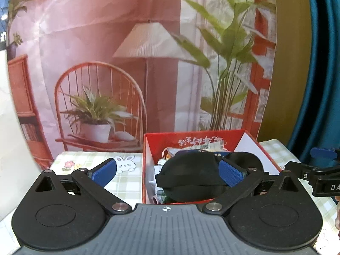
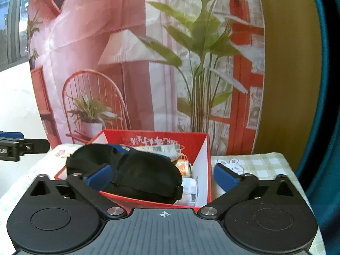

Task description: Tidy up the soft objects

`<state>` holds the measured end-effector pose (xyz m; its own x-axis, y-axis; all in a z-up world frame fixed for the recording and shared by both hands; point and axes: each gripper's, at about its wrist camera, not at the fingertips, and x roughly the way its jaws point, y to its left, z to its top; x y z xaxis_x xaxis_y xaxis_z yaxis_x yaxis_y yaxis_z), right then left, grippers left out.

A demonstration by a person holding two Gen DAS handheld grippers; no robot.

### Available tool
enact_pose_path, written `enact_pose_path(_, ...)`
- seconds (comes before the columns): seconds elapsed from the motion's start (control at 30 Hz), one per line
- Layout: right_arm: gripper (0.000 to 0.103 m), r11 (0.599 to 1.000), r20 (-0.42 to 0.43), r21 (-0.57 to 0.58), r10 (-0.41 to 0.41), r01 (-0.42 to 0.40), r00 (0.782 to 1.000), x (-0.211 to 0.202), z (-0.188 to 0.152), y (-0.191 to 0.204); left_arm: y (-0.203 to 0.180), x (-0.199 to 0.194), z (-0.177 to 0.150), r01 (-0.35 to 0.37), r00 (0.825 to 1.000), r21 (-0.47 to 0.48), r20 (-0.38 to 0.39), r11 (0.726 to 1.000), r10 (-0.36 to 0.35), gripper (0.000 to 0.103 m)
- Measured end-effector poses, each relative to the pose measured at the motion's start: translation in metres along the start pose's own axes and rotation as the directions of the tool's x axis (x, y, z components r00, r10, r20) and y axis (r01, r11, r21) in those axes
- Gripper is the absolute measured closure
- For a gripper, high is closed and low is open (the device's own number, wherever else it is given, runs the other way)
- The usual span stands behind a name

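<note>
While both pairs of fingers stand spread wide with nothing clamped between them, the black sleep mask (image 1: 191,177) lies on top of the contents of the red box (image 1: 146,148), its padded body and elastic strap slightly overhanging the heap beneath. Left gripper (image 1: 167,173): blue pads apart, one over the checked cloth, the other in front of the mask, neither pressing on it. Right gripper (image 2: 161,175): blue pads likewise apart, the left pad in front of the mask, the right pad beyond the box wall. Box: open-topped, red outside and on the far inner wall with white lettering, white on the side wall, standing on the bench (image 2: 263,165). Contents under the mask: white face masks (image 2: 189,188) in wrappers, printed packets (image 2: 159,148), an orange item (image 2: 182,166) partly hidden. Bench cover: pale green checked cloth with a rabbit print (image 1: 126,163) and a flower print (image 1: 69,164). Backdrop (image 1: 106,42): printed fabric showing a chair, floor lamp and potted plants. Each gripper's tip shows at the edge of the other's view.
</note>
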<state>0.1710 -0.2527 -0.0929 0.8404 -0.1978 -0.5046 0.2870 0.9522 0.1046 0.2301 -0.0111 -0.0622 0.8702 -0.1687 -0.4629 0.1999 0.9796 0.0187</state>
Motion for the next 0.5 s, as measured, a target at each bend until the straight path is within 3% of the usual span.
enact_pose_path(0.2,0.000,1.000,0.029,0.024,0.004,-0.005,1.000,-0.030,0.009,0.004,-0.020,-0.033,0.004,-0.059,0.998,0.123,0.033,0.991,0.055,0.000)
enact_pose_path(0.5,0.000,0.998,0.082,0.059,-0.023,0.018,0.996,-0.083,0.018,0.009,-0.029,-0.086,0.008,-0.049,0.997,0.074,0.062,0.996,0.044,0.000)
